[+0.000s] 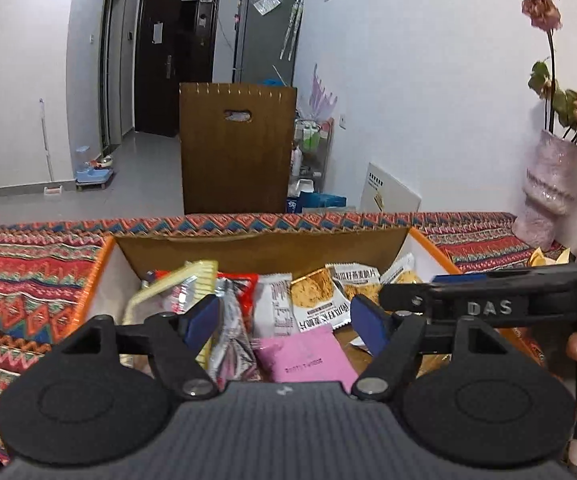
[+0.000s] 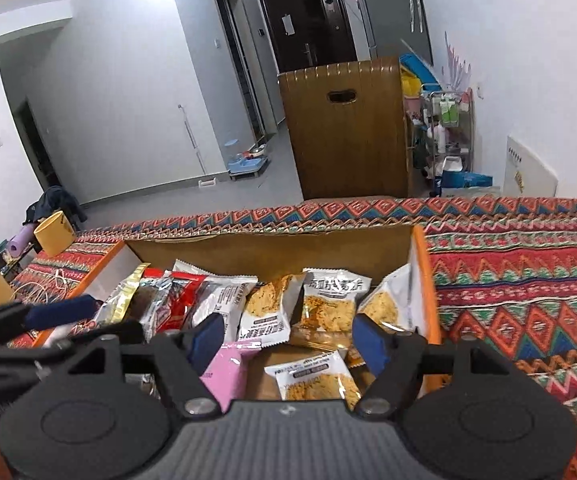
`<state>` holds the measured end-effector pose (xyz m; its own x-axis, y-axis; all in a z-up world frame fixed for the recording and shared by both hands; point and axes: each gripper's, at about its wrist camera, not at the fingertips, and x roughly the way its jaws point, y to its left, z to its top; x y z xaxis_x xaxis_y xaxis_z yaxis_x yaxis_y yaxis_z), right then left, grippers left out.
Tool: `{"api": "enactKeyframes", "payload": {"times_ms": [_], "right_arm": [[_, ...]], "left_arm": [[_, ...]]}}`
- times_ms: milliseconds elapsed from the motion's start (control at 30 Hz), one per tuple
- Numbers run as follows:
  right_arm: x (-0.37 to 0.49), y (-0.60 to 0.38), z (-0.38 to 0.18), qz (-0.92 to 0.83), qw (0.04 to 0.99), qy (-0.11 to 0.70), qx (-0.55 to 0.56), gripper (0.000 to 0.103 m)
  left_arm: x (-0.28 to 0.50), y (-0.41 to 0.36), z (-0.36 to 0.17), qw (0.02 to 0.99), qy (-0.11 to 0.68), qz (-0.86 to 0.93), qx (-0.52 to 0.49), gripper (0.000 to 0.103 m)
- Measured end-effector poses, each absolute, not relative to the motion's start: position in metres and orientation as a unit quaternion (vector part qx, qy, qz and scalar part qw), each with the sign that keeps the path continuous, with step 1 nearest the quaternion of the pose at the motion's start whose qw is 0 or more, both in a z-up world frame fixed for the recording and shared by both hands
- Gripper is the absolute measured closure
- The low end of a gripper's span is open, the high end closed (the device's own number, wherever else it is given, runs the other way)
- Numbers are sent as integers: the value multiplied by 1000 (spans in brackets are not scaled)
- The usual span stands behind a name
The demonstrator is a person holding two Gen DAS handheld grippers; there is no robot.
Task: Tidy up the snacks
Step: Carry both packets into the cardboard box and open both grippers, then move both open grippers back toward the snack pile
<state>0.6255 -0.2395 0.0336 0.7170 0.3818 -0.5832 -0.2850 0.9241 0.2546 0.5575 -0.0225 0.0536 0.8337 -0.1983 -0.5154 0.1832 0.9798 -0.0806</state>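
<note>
Judging from how things lie, the sorting looks well advanced: an orange-edged cardboard box (image 2: 422,264) on the red patterned woven cloth (image 2: 528,280) already holds most of the snacks, packed roughly in rows. White oat-crisp packets (image 2: 266,312) stand toward its right side, with red and silver foil packets (image 1: 230,320) and a cream-striped wrapper (image 1: 176,292) toward its left. A flat pink pouch (image 1: 302,356) and one white packet (image 2: 312,378) lie loose on the box floor nearest the cameras; these seem to be what is left to line up. I see no snacks outside the box.

The left gripper (image 1: 284,322) hangs over the near edge with its blue-padded jaws spread and nothing between them; the pink pouch lies just below and ahead. The right gripper (image 2: 286,338) is likewise spread and empty, poised above the loose white packet, close beside its partner.
</note>
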Motion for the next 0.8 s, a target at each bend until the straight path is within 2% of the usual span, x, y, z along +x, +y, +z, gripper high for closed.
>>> {"api": "enactKeyframes", "payload": {"times_ms": [133, 300, 367, 500, 633, 800], "right_arm": [[601, -246, 55, 179, 928, 321, 57, 32], [544, -256, 95, 200, 936, 291, 6, 24], [510, -263, 113, 202, 941, 270, -13, 17], [447, -278, 135, 207, 948, 238, -32, 14], [377, -291, 141, 208, 955, 207, -47, 8], [298, -300, 130, 210, 960, 176, -50, 5]], "left_arm": [[536, -17, 74, 960, 265, -94, -12, 27], [478, -7, 106, 965, 248, -82, -12, 20], [447, -1, 119, 967, 240, -79, -21, 13], [378, 6, 137, 972, 218, -87, -28, 5], [305, 5, 141, 978, 189, -83, -30, 3], [229, -3, 126, 981, 173, -82, -40, 0]]}}
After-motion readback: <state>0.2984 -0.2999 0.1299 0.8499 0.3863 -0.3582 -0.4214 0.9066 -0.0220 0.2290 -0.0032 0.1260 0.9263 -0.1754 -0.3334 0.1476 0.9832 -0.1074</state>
